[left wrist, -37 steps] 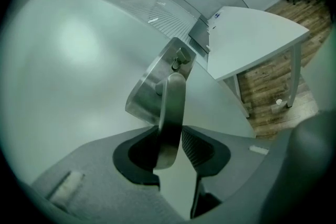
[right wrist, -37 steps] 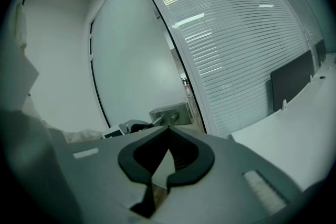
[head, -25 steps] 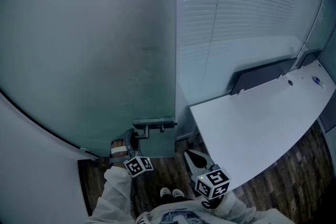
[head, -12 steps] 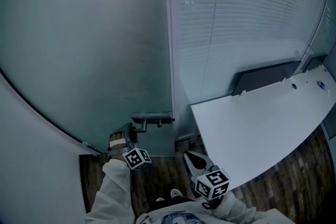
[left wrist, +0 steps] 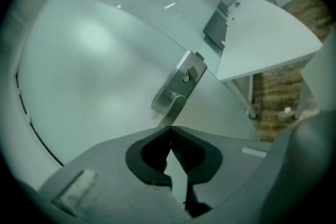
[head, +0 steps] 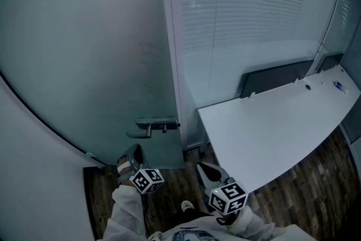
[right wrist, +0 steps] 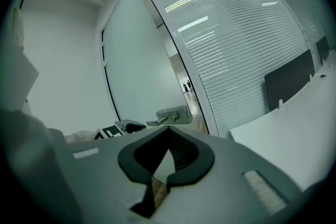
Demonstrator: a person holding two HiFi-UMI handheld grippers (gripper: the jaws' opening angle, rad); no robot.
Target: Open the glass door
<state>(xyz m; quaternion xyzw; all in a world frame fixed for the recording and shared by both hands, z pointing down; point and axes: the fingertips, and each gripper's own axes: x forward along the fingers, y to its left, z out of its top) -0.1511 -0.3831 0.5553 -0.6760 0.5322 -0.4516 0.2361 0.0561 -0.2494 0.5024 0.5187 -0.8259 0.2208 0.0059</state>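
While its jaws have just closed on nothing, L gripper (left wrist: 169,136) has door handle (head: 140,134) ahead & above, untouched; R gripper (right wrist: 168,136) closed, empty; glass door (head: 84,65) ajar.

Glass door (head: 84,53) runs off the head view's top and left edges, the white desk (head: 271,132) off its right. The person's left sleeve (head: 127,214) is cut by the bottom edge, and a shoe (head: 188,206) beside it only half shows. In the left gripper view, the door handle (left wrist: 173,98) dips at its lower end behind the left gripper (left wrist: 171,131). Through the door's gap in the right gripper view, dark shapes (right wrist: 187,85) stand too small to tell.
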